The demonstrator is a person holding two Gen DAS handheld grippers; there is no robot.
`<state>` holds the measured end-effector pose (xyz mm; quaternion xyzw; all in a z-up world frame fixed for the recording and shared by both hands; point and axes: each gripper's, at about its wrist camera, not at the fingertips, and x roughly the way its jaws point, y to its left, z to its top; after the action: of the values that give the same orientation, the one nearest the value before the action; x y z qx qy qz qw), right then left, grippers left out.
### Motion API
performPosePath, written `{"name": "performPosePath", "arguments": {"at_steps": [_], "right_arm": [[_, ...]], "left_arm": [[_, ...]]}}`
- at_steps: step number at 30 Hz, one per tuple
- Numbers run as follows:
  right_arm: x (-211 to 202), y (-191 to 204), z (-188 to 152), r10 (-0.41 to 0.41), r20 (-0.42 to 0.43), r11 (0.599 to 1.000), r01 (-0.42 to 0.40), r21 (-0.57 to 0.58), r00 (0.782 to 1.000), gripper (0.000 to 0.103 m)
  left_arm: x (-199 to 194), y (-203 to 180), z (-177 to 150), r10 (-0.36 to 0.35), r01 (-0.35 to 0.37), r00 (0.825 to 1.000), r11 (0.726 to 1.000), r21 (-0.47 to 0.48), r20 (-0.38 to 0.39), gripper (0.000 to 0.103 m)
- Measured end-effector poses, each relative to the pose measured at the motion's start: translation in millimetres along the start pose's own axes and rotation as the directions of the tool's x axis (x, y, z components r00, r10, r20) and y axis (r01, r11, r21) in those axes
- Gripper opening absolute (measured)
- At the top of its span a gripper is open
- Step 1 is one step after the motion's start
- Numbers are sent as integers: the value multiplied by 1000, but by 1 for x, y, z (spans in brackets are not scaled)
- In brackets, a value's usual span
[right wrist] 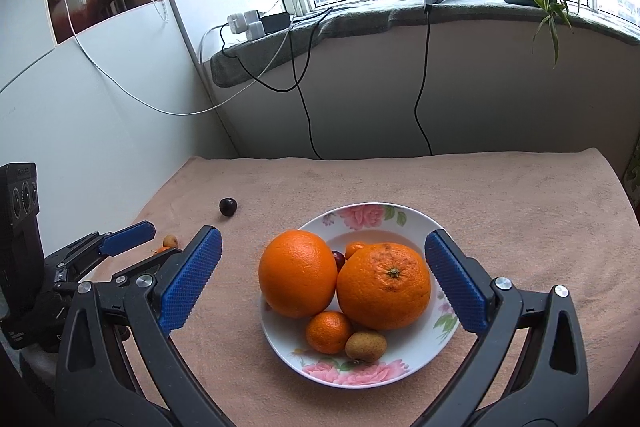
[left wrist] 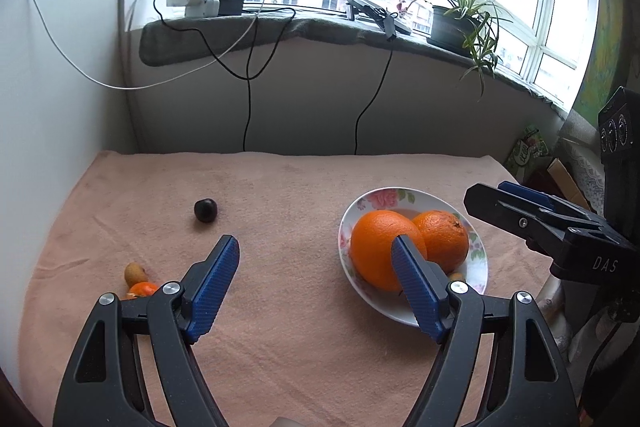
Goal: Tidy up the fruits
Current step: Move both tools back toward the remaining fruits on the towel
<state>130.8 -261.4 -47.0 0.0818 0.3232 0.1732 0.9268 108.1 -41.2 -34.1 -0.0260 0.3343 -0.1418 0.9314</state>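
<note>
Right wrist view shows most of the job done, I judge: the white floral-rimmed ceramic bowl (right wrist: 416,223) at six o'clock on the pink towel-covered counter (right wrist: 520,195) holds two large oranges (right wrist: 298,273), a small tangerine (right wrist: 328,331), a brown longan-like fruit (right wrist: 365,346) and a red cherry.

Left out are a dark round plum (right wrist: 228,205) at ten o'clock and two small fruits (left wrist: 138,281) at eight.

Both the right gripper (right wrist: 322,277) and left gripper (left wrist: 316,281) have fingers spread wide, empty.
</note>
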Motion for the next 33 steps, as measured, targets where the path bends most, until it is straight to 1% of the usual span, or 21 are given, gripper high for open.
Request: {"name": "performPosePath", "arguments": {"at_steps": [9, 17, 23, 30, 32, 33], "right_arm": [[7, 37, -4, 37, -9, 997, -38, -72, 999, 103], [21, 55, -7, 78, -41, 994, -81, -75, 996, 103], [31, 76, -12, 104, -67, 988, -111, -110, 992, 103], [48, 100, -21, 149, -120, 974, -167, -152, 981, 103], [54, 108, -26, 157, -138, 969, -179, -171, 978, 103], [57, 112, -28, 159, -144, 966, -184, -180, 977, 103]], "left_arm": [[-7, 25, -7, 33, -33, 999, 999, -32, -1, 78], [-14, 53, -14, 70, -70, 998, 995, -68, -5, 79], [-16, 85, -27, 103, -106, 994, 987, -119, -33, 78], [-19, 123, -48, 132, -143, 989, 973, -179, -70, 78], [-20, 132, -54, 137, -150, 987, 969, -194, -79, 76], [-21, 136, -56, 136, -150, 987, 967, -204, -83, 71]]}}
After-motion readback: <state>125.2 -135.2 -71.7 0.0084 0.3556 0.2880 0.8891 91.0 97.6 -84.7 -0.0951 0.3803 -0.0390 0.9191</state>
